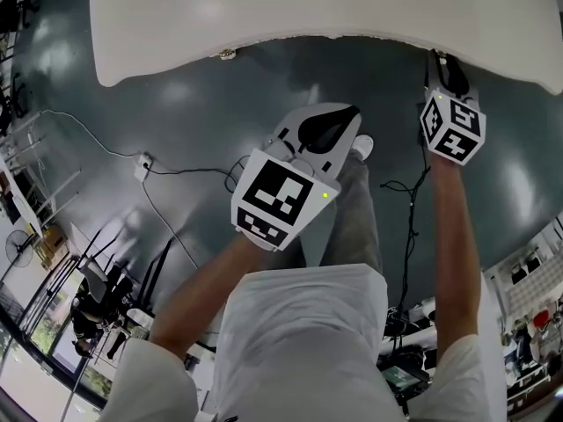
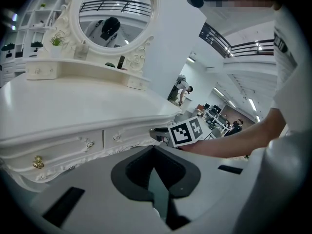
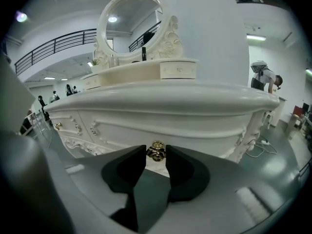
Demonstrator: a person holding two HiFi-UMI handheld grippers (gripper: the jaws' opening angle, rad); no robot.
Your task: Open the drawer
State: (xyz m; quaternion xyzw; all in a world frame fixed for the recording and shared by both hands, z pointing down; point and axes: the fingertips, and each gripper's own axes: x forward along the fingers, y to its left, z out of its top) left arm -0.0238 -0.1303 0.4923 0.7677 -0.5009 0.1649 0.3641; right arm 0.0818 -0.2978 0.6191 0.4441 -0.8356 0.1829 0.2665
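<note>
Drawer is in the front of the white dressing table, right under the overhanging edge of the surface. It is fully in, front flush with the rest. Its small gold knob sits dead centre in the right gripper view.

Right claw is clamped on that knob. Only the very tips of the two dark pads are on it, one each side, with no gap showing. From the head view that gripper is tucked under the surface edge, arm stretched out.

Left claw is closed with nothing in it. It hangs off to the side over the grey floor, well apart from the table and doing no work.

More drawers with gold knobs run along the front to the left. A round mirror stands on top, and cables trail across the floor.

Task looks barely started: grip on, drawer not yet out.

Risks:
- Knob is small and rounded and the hold is tip-only, so a quick tug likely pops the pads off.
- Claw comes in tilted downward, so a pull along that line may drag the front down and jam the drawer instead of sliding it.
- Gripper body may catch under the overhang if it lifts.
</note>
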